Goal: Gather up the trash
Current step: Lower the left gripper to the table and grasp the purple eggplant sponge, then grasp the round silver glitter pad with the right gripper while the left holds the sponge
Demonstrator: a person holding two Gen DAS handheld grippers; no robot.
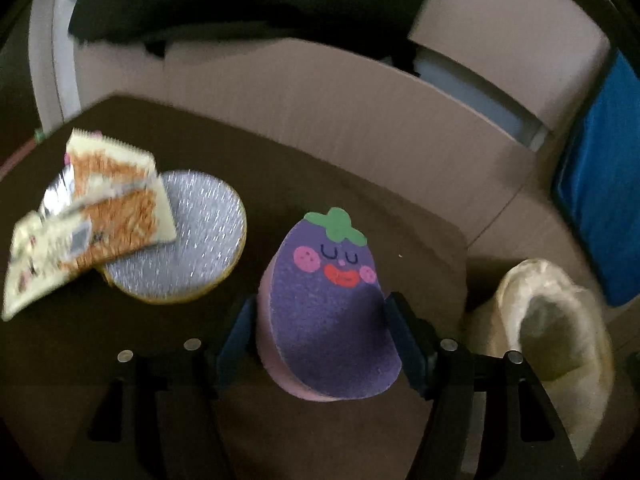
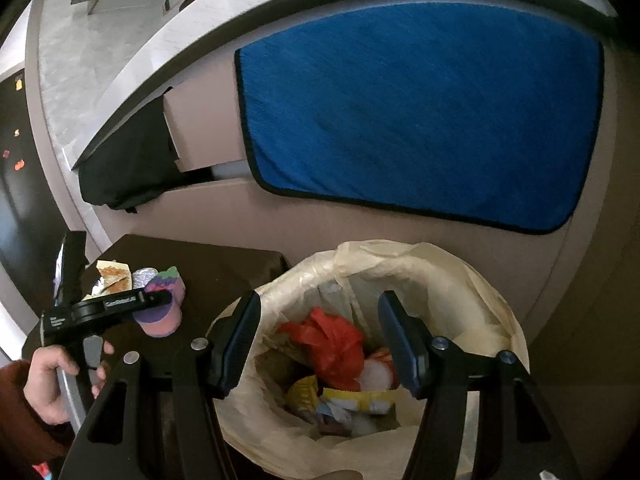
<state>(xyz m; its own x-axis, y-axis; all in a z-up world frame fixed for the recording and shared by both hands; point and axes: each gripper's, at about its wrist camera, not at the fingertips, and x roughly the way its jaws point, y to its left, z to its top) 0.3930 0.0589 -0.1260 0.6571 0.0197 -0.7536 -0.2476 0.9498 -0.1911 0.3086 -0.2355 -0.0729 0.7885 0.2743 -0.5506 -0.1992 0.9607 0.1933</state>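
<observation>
My left gripper (image 1: 320,340) is shut on a purple eggplant-shaped sponge (image 1: 328,304) with a pink underside, held above the dark brown table (image 1: 280,176). The right wrist view shows the left gripper (image 2: 160,300) holding the sponge (image 2: 164,316). A torn orange-and-cream snack wrapper (image 1: 100,216) lies on the table at left, partly over a round silver scouring pad (image 1: 192,236). My right gripper (image 2: 316,340) is open and empty, directly above the bin lined with a cream bag (image 2: 440,280), which holds red plastic (image 2: 332,344) and yellow wrappers (image 2: 352,398).
The bin (image 1: 556,336) stands just right of the table. A blue towel (image 2: 420,116) hangs on the beige cabinet front behind it, under a marble counter (image 2: 100,60). A black cloth (image 2: 132,172) hangs from a drawer at left.
</observation>
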